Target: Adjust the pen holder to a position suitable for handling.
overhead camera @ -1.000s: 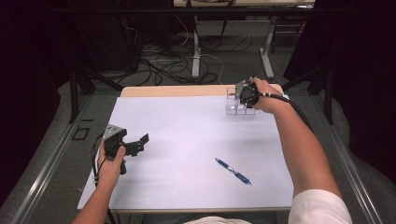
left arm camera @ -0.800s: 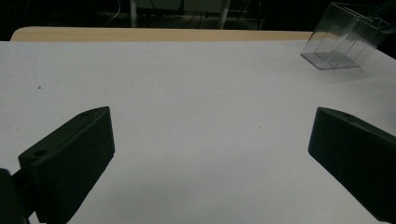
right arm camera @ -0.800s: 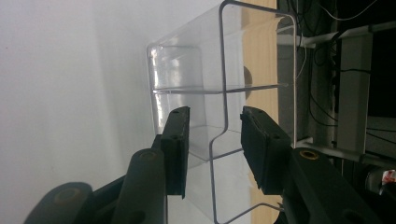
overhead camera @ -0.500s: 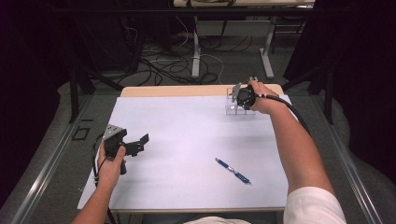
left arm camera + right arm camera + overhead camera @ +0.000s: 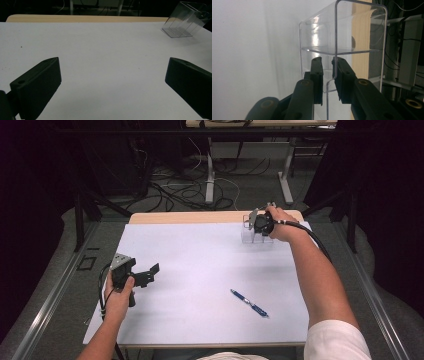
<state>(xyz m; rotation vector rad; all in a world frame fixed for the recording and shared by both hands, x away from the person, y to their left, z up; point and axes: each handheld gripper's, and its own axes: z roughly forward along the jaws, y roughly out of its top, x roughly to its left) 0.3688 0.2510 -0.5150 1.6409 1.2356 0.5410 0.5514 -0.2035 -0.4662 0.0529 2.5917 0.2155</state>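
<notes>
A clear plastic holder (image 5: 255, 237) with compartments stands at the far right of the white table (image 5: 200, 265); it also shows in the left gripper view (image 5: 183, 21). My right gripper (image 5: 258, 223) reaches into it from above. In the right gripper view the jaws (image 5: 327, 61) straddle one thin wall of the holder (image 5: 342, 37). They have just been closing: one pad lies at the wall and a narrow gap shows at the other. My left gripper (image 5: 150, 276) hovers over the table's near left, its jaws (image 5: 113, 72) wide open with nothing between them.
A blue pen (image 5: 249, 303) lies on the table's near right, apart from both grippers. A strip of bare wood (image 5: 190, 217) runs along the table's far edge. Cables and table legs (image 5: 210, 185) lie on the floor beyond.
The right gripper's jaws have drawn closer together at the holder. Both hands, the holder and the pen are where they were.
</notes>
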